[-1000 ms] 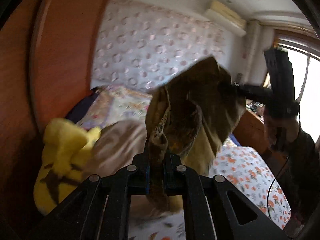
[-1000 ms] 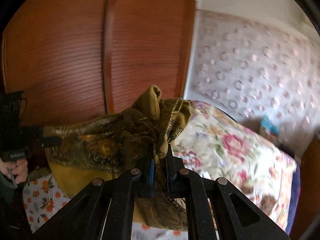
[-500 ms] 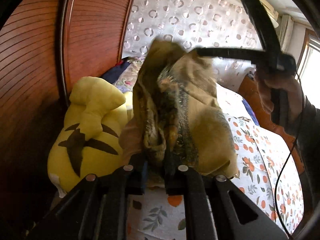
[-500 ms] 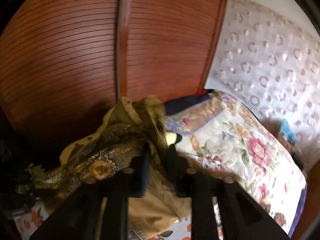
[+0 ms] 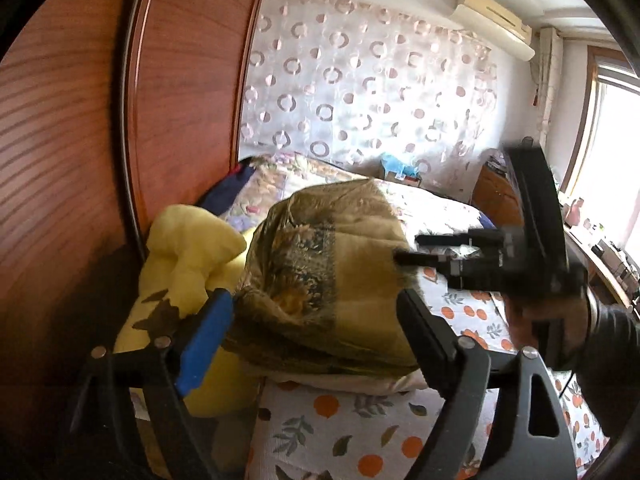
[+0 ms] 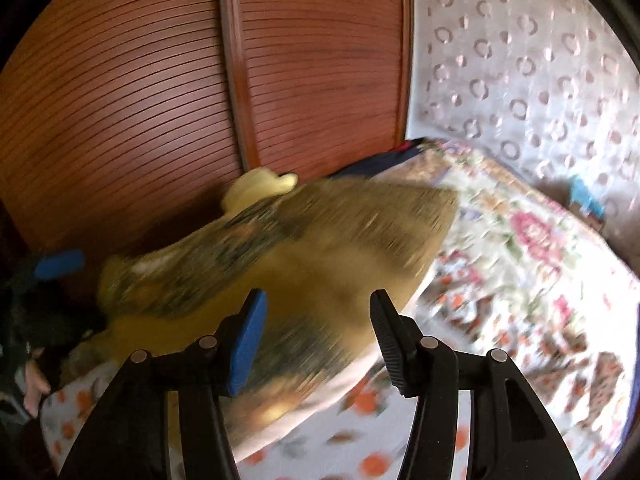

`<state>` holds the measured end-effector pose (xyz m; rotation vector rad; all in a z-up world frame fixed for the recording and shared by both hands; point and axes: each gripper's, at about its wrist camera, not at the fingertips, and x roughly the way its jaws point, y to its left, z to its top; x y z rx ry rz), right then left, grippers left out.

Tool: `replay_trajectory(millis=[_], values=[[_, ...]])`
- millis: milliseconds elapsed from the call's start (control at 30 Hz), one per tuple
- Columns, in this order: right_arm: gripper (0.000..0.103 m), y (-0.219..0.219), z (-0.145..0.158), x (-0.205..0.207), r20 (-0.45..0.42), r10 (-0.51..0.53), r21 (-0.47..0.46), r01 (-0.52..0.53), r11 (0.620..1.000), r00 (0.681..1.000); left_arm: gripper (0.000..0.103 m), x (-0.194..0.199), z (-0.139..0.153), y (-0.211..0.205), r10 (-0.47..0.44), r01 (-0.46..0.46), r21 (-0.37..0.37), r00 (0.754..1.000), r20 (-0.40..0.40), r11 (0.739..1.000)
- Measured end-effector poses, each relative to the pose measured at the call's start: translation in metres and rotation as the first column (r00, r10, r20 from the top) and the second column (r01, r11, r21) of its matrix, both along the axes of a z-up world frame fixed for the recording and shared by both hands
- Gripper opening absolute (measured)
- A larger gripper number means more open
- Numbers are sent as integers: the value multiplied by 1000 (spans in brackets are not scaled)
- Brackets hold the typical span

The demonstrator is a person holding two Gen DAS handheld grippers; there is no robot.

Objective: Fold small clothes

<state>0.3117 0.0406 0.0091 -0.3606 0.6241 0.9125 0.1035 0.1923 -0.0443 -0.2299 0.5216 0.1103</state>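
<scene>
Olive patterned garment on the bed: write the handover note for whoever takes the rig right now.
Left tongs: open, holding nothing, at the near edge of the garment.
Right tongs: open, empty, just above it.
Olive patterned garment: folded bundle lying on a pale folded cloth on the orange-print bedsheet, beside the yellow plush toy.
Done: this piece is folded and set on the pile.
Left: draw both tongs back; no other unfolded piece is in view.

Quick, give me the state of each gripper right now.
Left gripper: open, holding nothing; the olive-gold patterned cloth garment lies on the bed between its fingers.
Right gripper: open, holding nothing, above the same garment.
</scene>
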Motion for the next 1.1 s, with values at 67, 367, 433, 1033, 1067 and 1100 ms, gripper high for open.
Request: replay_trajectory(millis=[67,367,433,1033,1067,1100], values=[[55,-8,-4,-18,-2,24,11,-24,1000,1000,84,-10,8,-6,6,-7,31,1000,16,999],[55,-37,-16,-35,-10,-43,30,43,999,999,84,-38,27,-28,7,-13,102,999,51,995],[55,-52,-11,-44,10,-63,39,63,997,998,84,-42,31,-37,-7,1,109,998,60,994],[83,-212,22,-191,129,-412,219,379,899,902,84,-51,56,-156,-199,179,169,974,109,969],[84,-220,24,-198,134,-428,232,392,890,894,84,-52,59,-162,-208,186,175,972,114,967],[84,-224,25,-204,139,-445,245,405,881,885,84,-53,61,-169,-214,191,181,970,117,965]])
